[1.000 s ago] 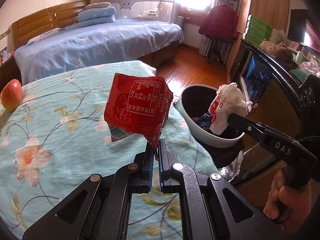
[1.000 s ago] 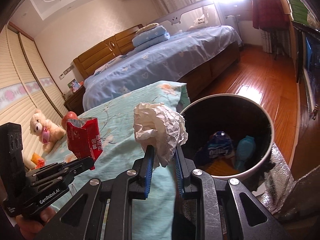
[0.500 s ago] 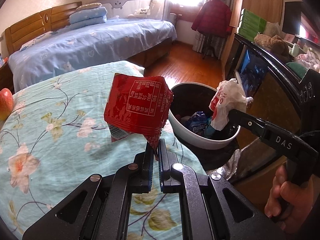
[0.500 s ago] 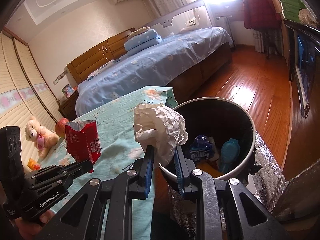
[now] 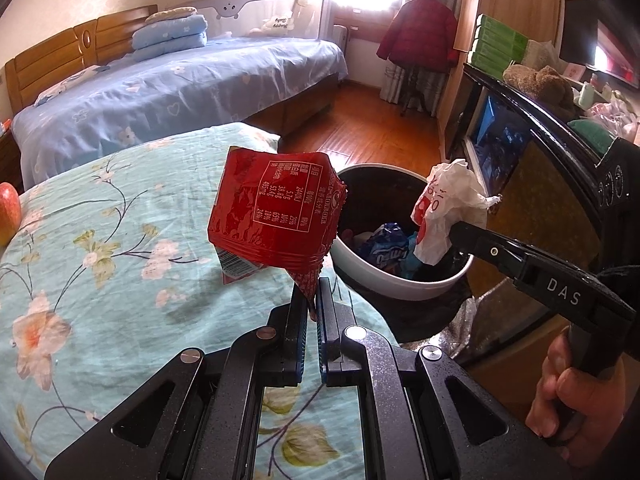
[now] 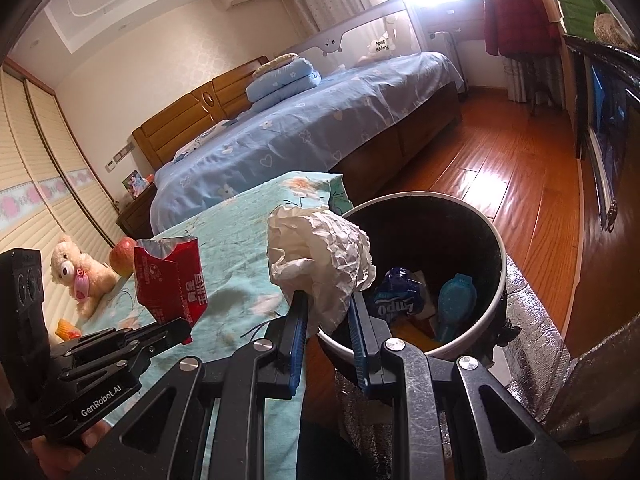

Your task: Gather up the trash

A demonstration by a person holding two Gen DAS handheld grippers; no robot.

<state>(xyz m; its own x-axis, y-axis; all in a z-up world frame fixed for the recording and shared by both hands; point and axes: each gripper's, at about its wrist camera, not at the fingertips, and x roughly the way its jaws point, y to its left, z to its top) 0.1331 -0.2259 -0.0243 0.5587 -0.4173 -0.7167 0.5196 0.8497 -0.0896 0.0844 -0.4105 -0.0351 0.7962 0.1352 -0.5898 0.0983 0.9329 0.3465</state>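
My left gripper (image 5: 312, 300) is shut on a corner of a red snack wrapper (image 5: 276, 216) and holds it above the floral bed cover, just left of the bin. The wrapper also shows in the right wrist view (image 6: 170, 280). My right gripper (image 6: 327, 308) is shut on a crumpled white paper wad (image 6: 320, 256), held at the near left rim of the white trash bin (image 6: 496, 272). In the left wrist view the wad (image 5: 448, 208) hangs over the bin (image 5: 400, 284). The bin holds blue wrappers and other trash.
A red apple (image 6: 122, 256), a teddy bear (image 6: 78, 272) and a small orange item lie on the teal floral cover (image 5: 100, 240). A blue bed stands behind. A dark TV cabinet (image 5: 560, 168) is right of the bin, on wooden floor.
Both grippers have moved toward the bin with their loads. The bin looks nearer, and the paper wad now hangs over its rim.
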